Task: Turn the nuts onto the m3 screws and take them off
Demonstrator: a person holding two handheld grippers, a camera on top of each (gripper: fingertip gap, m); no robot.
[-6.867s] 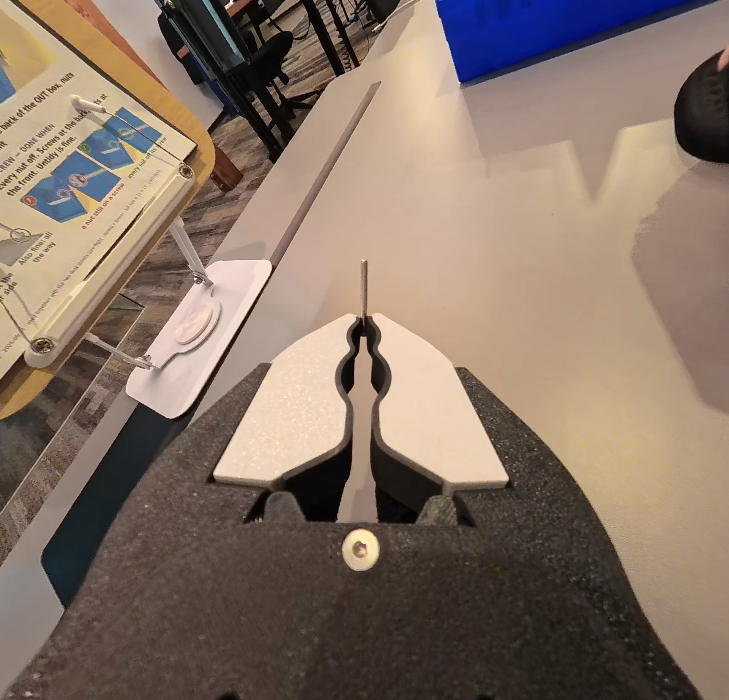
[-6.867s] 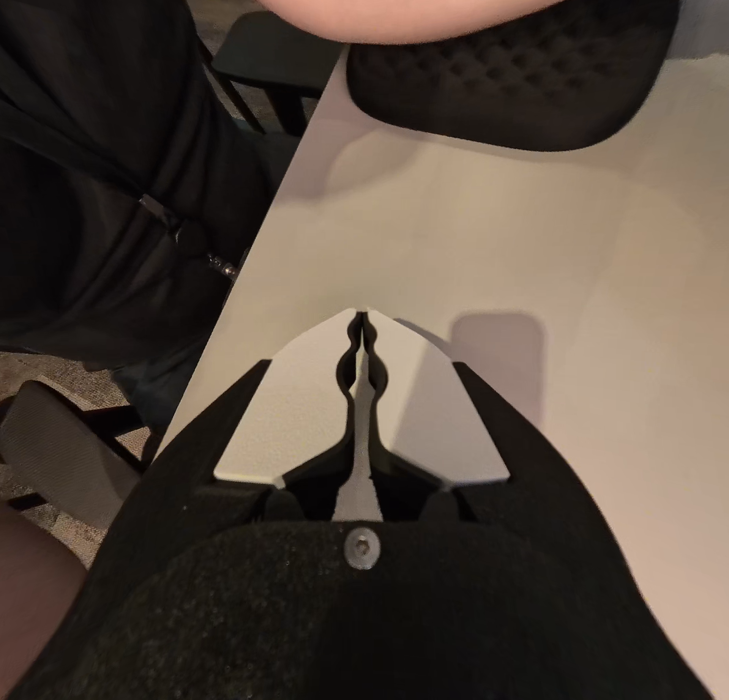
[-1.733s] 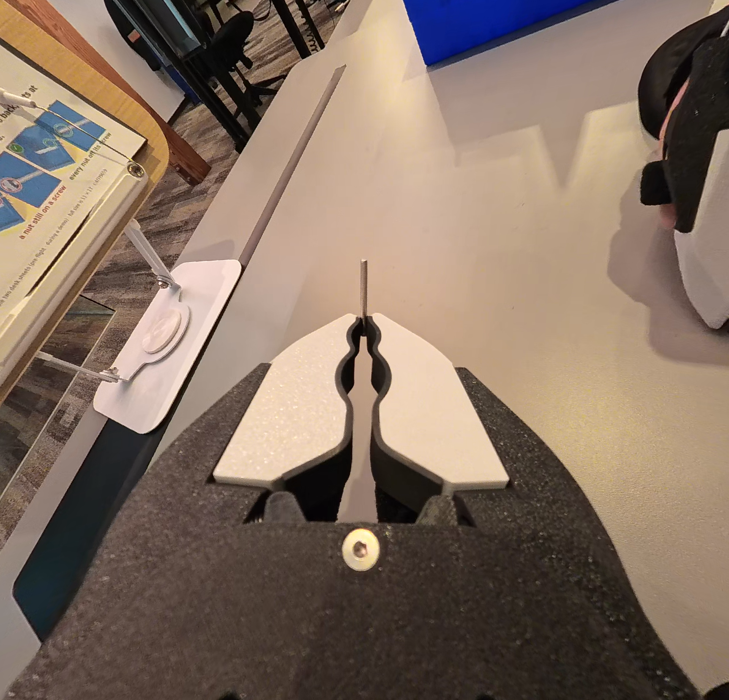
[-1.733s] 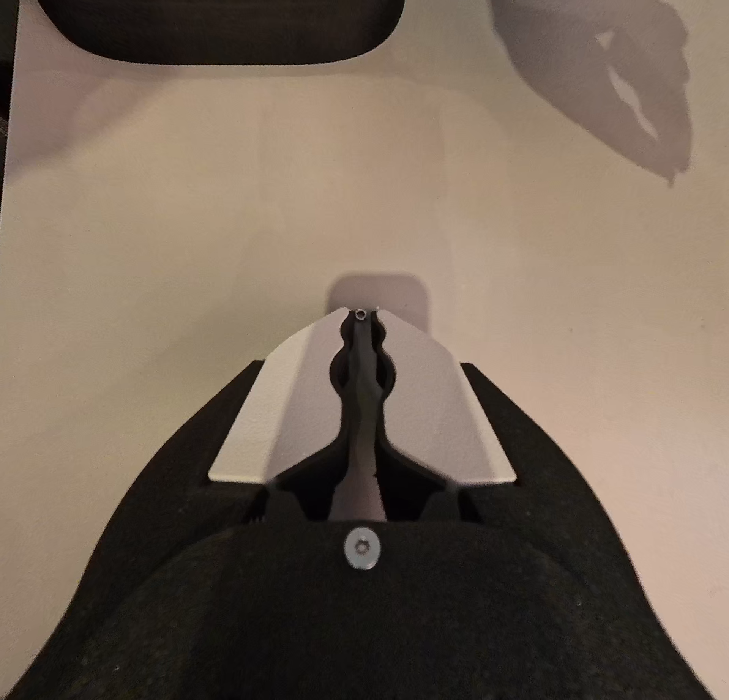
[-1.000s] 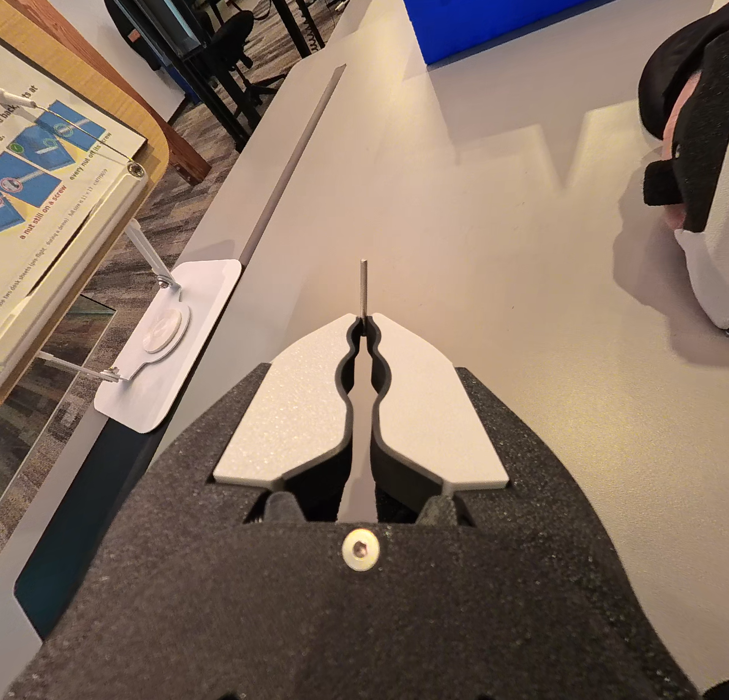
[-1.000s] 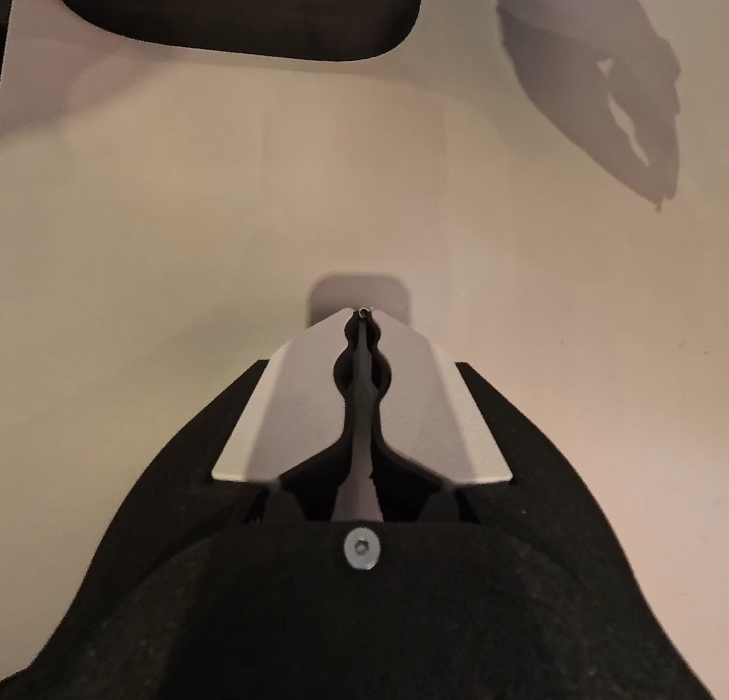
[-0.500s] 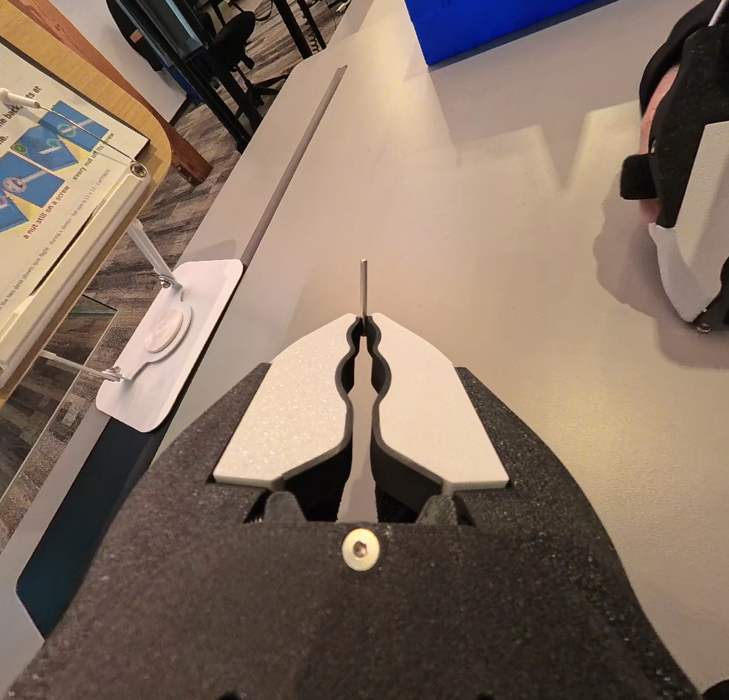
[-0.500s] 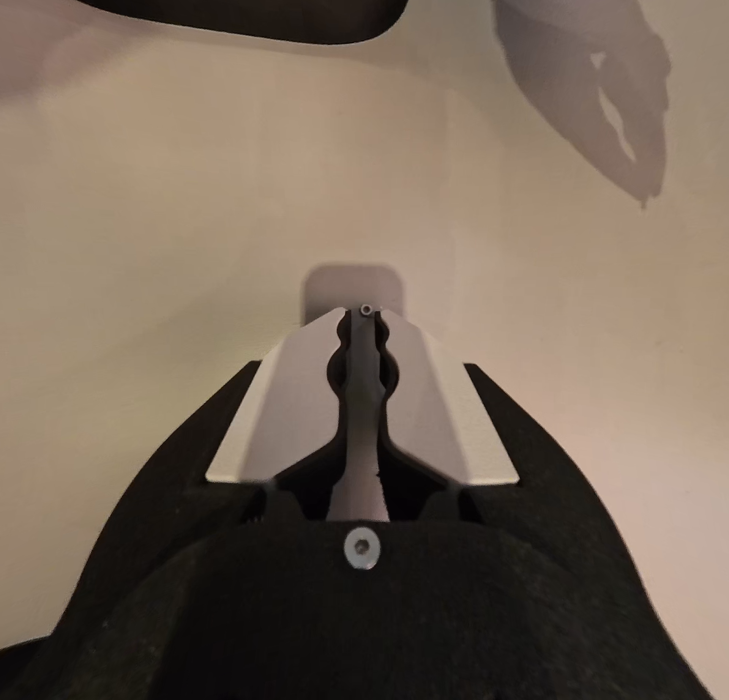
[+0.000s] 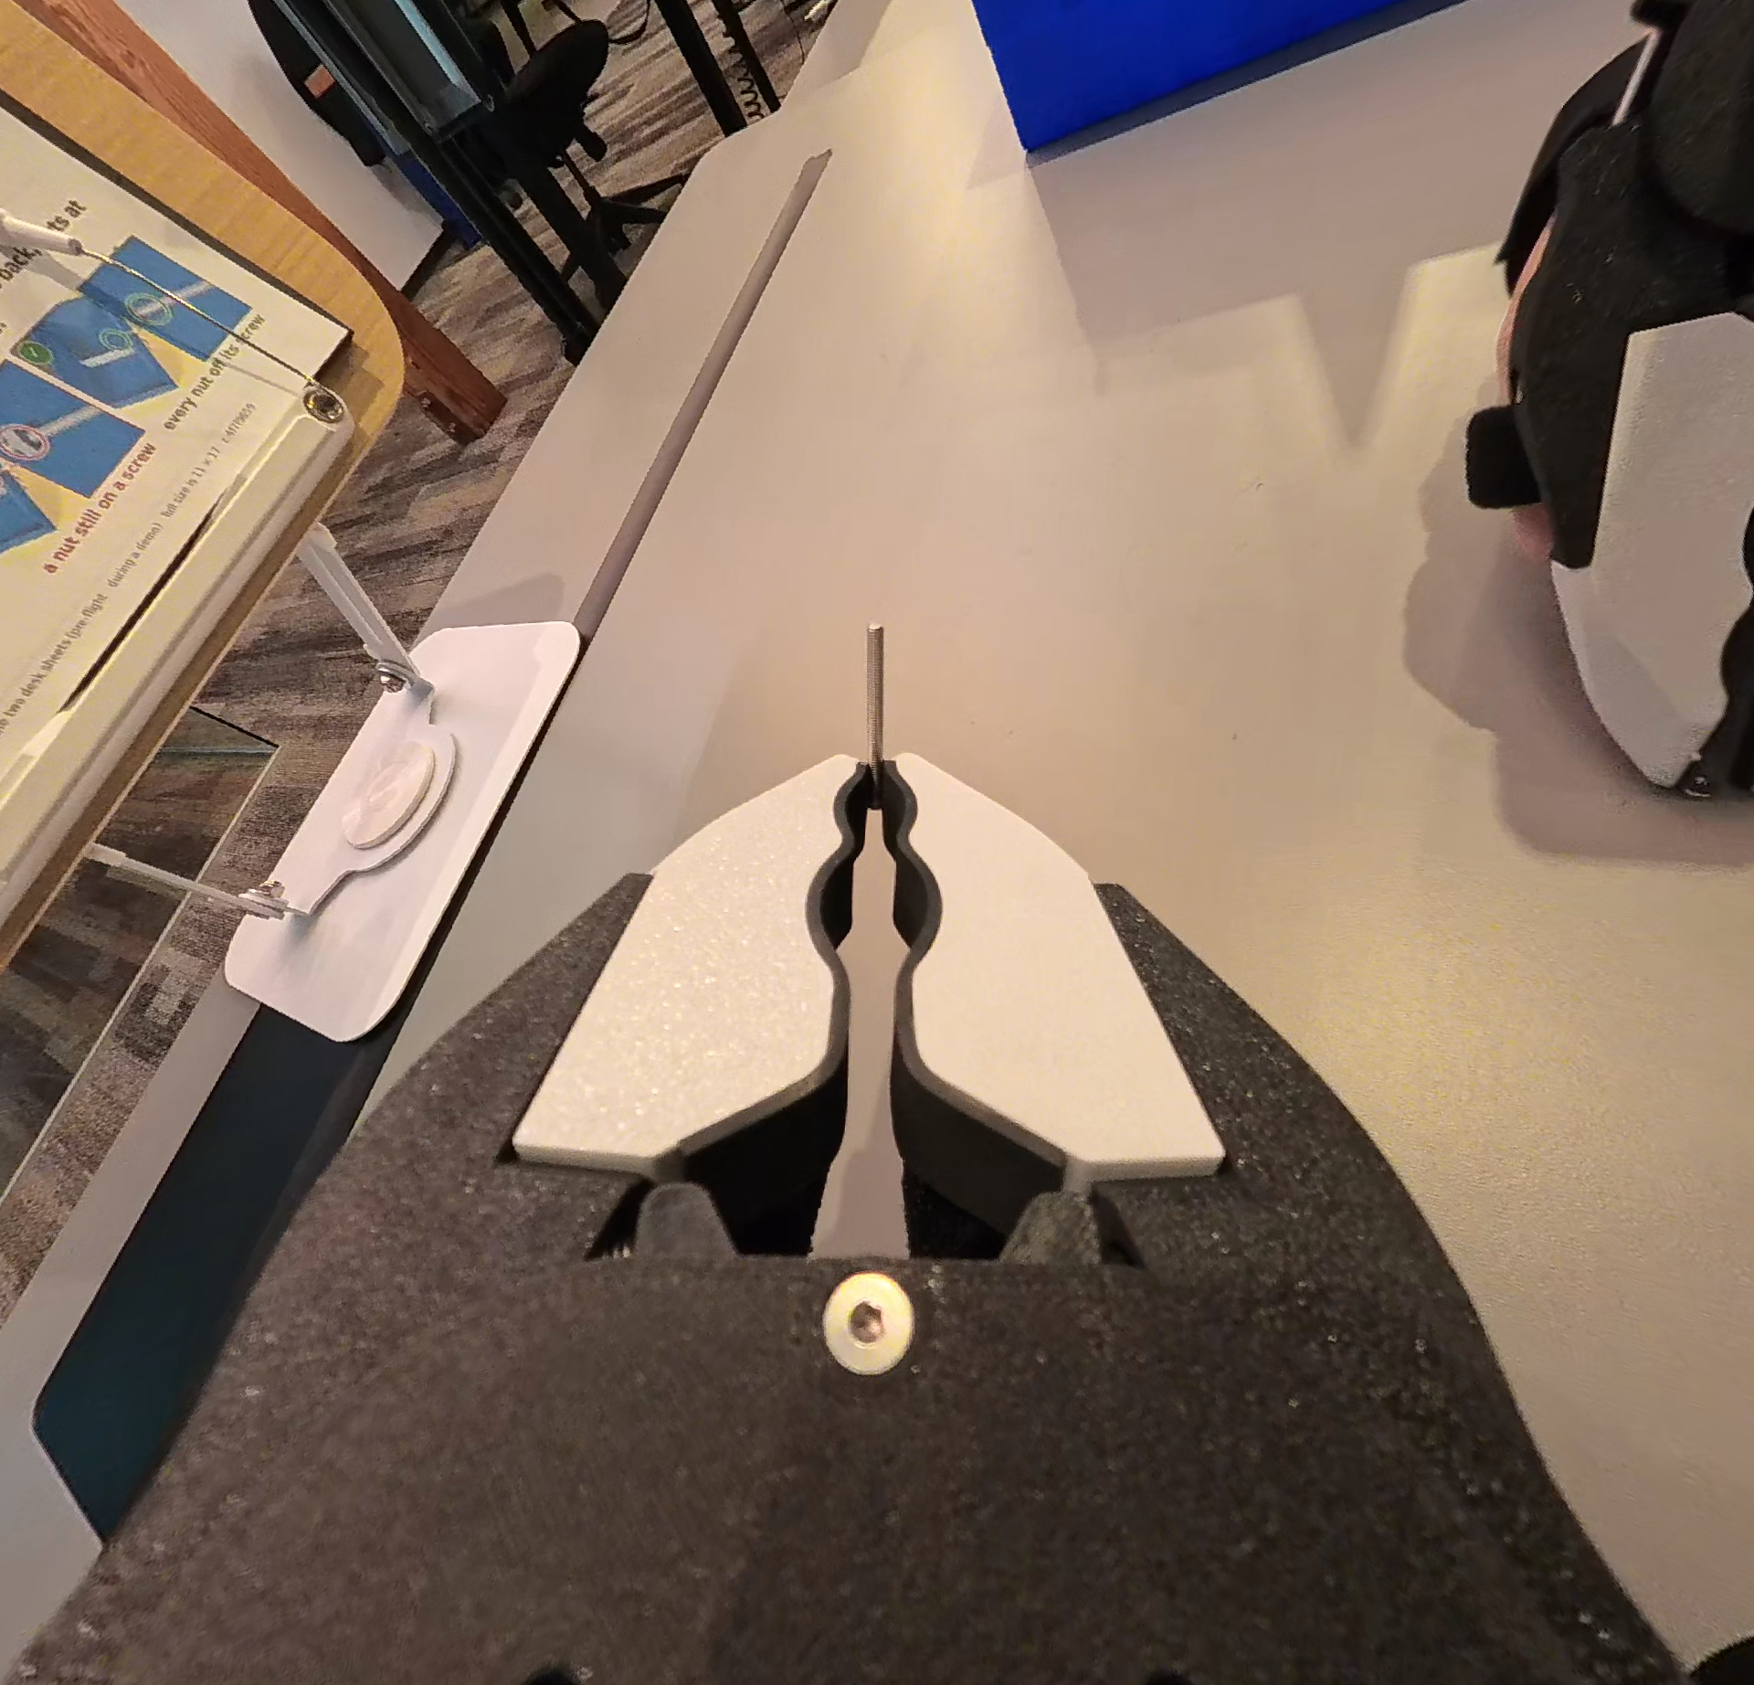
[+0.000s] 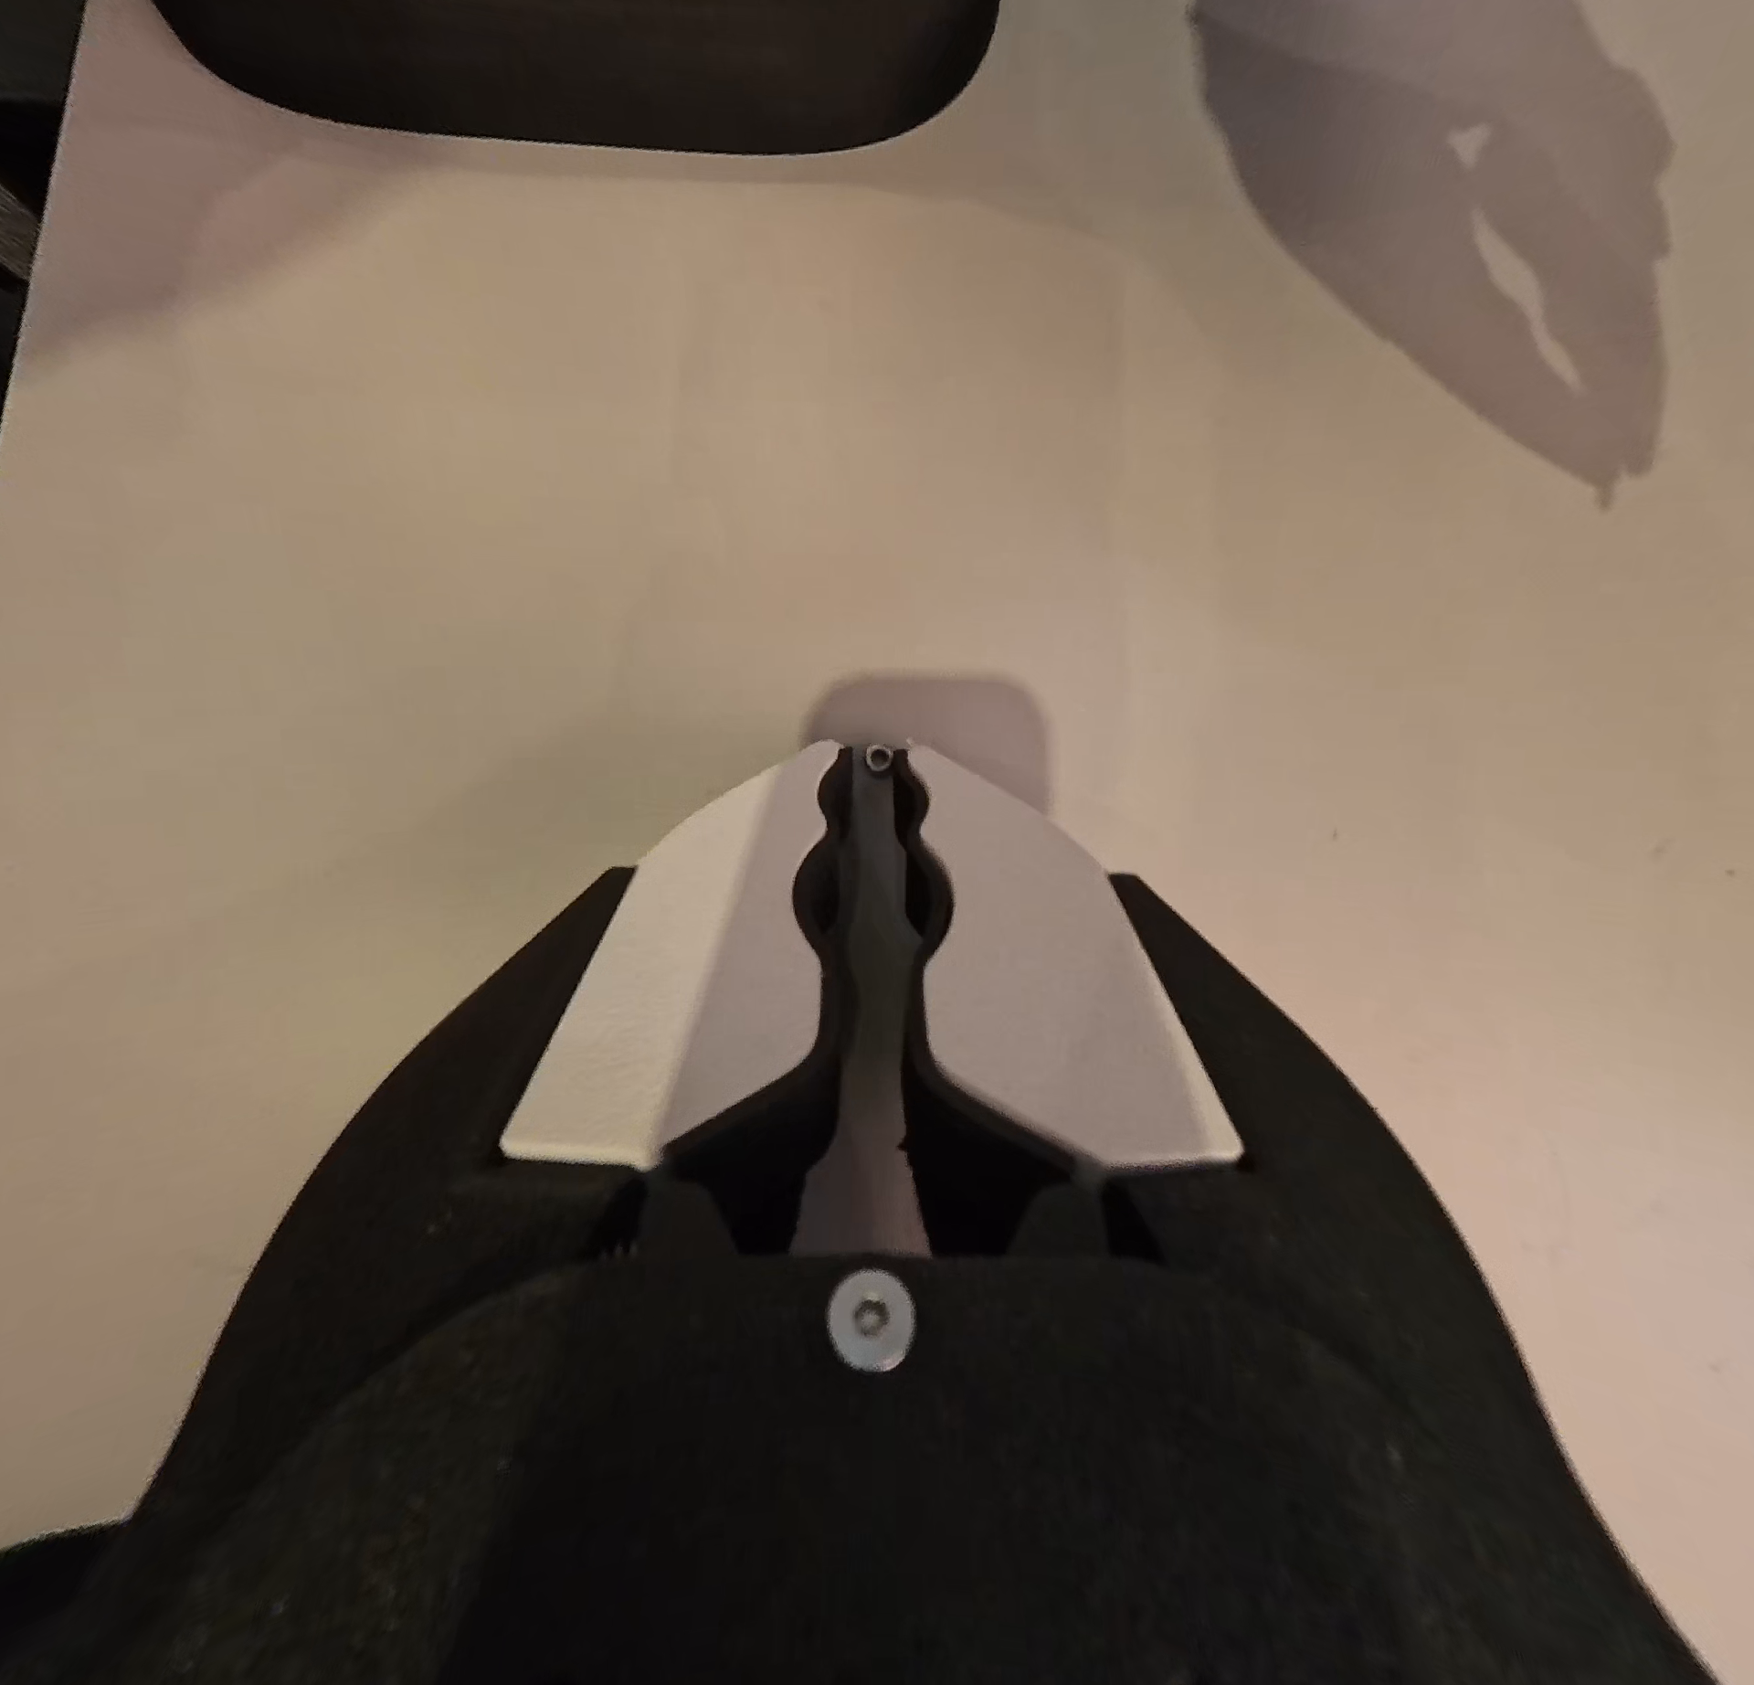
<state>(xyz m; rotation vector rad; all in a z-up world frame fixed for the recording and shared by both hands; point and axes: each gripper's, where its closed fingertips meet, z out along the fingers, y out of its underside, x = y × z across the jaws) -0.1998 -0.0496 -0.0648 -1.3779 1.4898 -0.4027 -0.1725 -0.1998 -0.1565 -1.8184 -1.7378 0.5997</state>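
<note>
Left gripper (image 9: 871, 766): fingers pressed together on the base of an M3 screw (image 9: 872, 695), whose threaded shaft points straight out past the tips, above the grey table (image 9: 1139, 519). Right gripper (image 10: 875, 755): fingers narrow, pinching a small nut (image 10: 877, 760) at the tips, just over the table. Blue bin (image 9: 1234, 16) sits at the table's far side.

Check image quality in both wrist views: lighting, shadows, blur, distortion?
Left wrist view: sharp, bright; screw crisp in the left gripper; wide-angle bending at the table edges; hard shadows. Right wrist view: dimmer, warm cast, slightly soft; small nut at the right gripper tips; a gripper shadow falls upper right.
</note>
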